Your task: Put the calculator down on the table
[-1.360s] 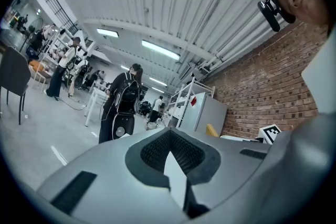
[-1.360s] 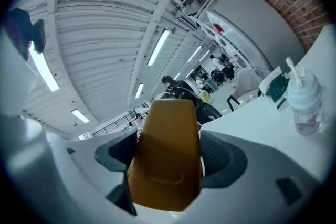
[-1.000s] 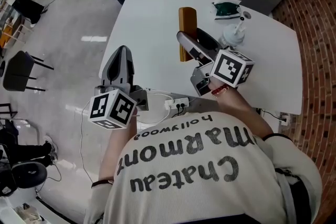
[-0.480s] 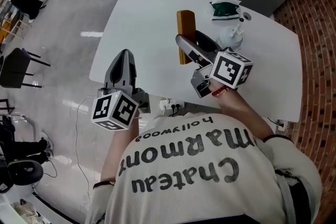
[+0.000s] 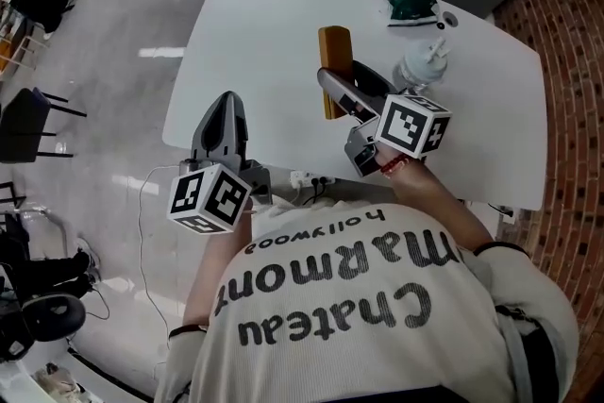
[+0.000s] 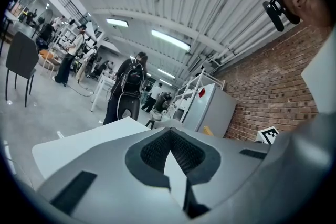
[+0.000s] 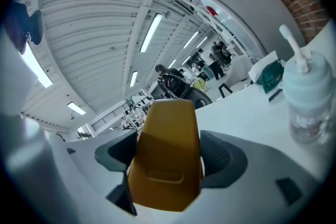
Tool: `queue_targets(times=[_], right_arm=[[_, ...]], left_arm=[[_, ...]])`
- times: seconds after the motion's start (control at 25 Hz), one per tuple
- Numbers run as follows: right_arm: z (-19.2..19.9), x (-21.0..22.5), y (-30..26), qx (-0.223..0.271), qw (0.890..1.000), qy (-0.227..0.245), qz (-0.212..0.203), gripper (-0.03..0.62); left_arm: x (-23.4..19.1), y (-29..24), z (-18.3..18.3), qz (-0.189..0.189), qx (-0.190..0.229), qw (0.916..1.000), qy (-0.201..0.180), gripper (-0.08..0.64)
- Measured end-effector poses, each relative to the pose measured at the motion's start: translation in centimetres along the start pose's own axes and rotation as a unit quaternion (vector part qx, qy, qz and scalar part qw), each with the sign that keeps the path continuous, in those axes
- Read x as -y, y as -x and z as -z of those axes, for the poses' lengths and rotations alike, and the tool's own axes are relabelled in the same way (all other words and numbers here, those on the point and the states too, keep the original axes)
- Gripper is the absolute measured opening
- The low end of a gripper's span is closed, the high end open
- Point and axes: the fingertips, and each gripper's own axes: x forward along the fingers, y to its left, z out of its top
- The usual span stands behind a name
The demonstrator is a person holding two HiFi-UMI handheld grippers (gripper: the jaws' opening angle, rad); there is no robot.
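Over the white table, the right gripper was held nearly level, aimed at 12 o'clock. Its jaws were clamped on the orange calculator, long axis toward 12, over the table's middle. The left gripper, jaws together and empty, was seen at 7 o'clock.

Matt plastic calculator, smooth table

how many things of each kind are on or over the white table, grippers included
grippers: 2 (left gripper, right gripper)
calculator: 1
pump bottle: 1
green and white packet: 1
small round object: 1
total: 6
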Motion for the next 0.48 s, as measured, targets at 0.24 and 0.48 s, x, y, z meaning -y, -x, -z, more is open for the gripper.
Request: queue_targets(times=[0.24, 0.48], right_arm=[[0.8, -0.4, -3.0, 0.012, 0.999, -0.021, 0.032, 0.381], [1.6, -1.0, -6.1, 0.025, 0.997, -0.044, 0.06, 0.38]], left_arm=[[-2.7, -2.3, -1.4, 0.034, -0.031, 0.999, -0.004, 0.0], [-5.9, -4.6, -3.2, 0.061, -0.053, 0.9967, -0.007, 0.0]])
